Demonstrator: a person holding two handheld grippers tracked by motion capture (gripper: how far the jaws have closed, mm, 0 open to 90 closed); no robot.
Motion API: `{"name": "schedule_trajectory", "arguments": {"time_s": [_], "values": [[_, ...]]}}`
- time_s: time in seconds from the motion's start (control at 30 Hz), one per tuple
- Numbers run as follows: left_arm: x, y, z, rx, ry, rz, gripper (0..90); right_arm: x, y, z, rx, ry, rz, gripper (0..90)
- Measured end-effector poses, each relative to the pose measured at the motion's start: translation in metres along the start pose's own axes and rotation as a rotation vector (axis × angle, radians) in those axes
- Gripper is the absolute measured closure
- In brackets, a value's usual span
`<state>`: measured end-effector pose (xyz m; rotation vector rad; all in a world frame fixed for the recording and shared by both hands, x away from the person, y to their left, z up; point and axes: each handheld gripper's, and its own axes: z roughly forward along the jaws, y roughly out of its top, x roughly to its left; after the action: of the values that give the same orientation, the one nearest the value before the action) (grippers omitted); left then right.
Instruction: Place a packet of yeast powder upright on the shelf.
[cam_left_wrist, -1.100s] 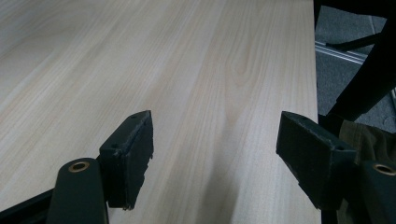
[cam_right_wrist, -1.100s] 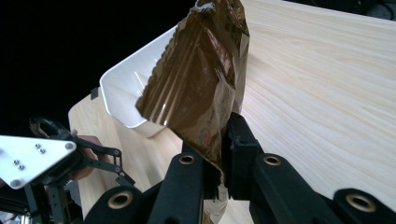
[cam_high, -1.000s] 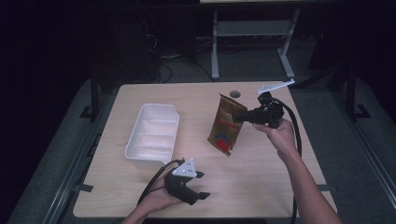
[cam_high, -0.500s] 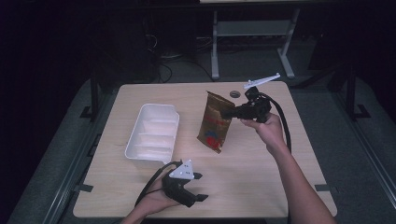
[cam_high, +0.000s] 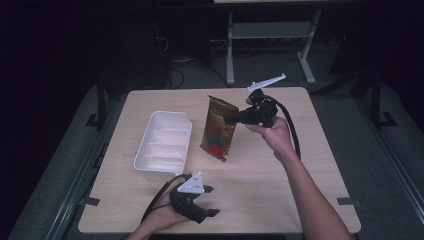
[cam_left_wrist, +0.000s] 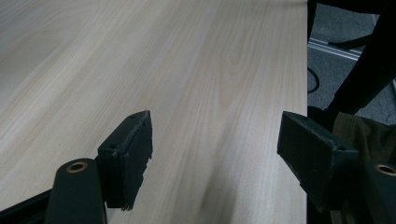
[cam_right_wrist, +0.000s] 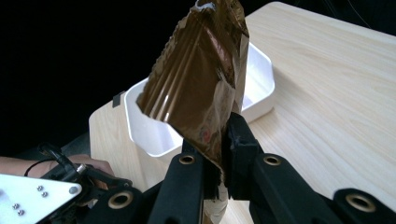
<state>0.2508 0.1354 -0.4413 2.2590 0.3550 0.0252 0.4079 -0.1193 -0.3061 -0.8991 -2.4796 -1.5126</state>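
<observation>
R gripper (cam_high: 231, 119) jaws clamped on brown snack bag (cam_high: 219, 127), held up above counter (cam_high: 280, 200) just beside white tray (cam_high: 164, 142) | L gripper (cam_high: 209, 200) jaws apart, idle nr front edge | pickup done; bag into tray prob. left

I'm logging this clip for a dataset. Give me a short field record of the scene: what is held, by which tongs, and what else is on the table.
held item: brown snack bag, lifted off the table
holder: right tongs, shut on the bag's edge
left tongs: open, nothing between them, low at the near table edge
tray: white tray with compartments, left of the bag, looks bare
surface: wooden table
</observation>
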Motion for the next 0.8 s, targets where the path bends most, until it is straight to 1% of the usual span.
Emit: {"name": "schedule_trajectory", "arguments": {"time_s": [0.17, 0.43, 0.73, 0.8], "values": [[0.000, -0.001, 0.000, -0.001, 0.004, 0.004, 26.2, 0.002, 0.005, 0.005, 0.004, 0.007, -0.006, 85.2], [-0.001, -0.001, -0.001, -0.002, 0.003, 0.004, 26.2, 0.008, 0.017, 0.016, 0.005, 0.028, -0.033, 85.2], [-0.001, -0.001, -0.003, -0.004, 0.007, 0.000, 26.2, 0.014, 0.027, 0.027, 0.010, 0.051, -0.050, 85.2], [-0.001, -0.003, -0.003, -0.001, 0.007, 0.004, 26.2, 0.015, 0.027, 0.028, 0.010, 0.054, -0.046, 85.2]]}}
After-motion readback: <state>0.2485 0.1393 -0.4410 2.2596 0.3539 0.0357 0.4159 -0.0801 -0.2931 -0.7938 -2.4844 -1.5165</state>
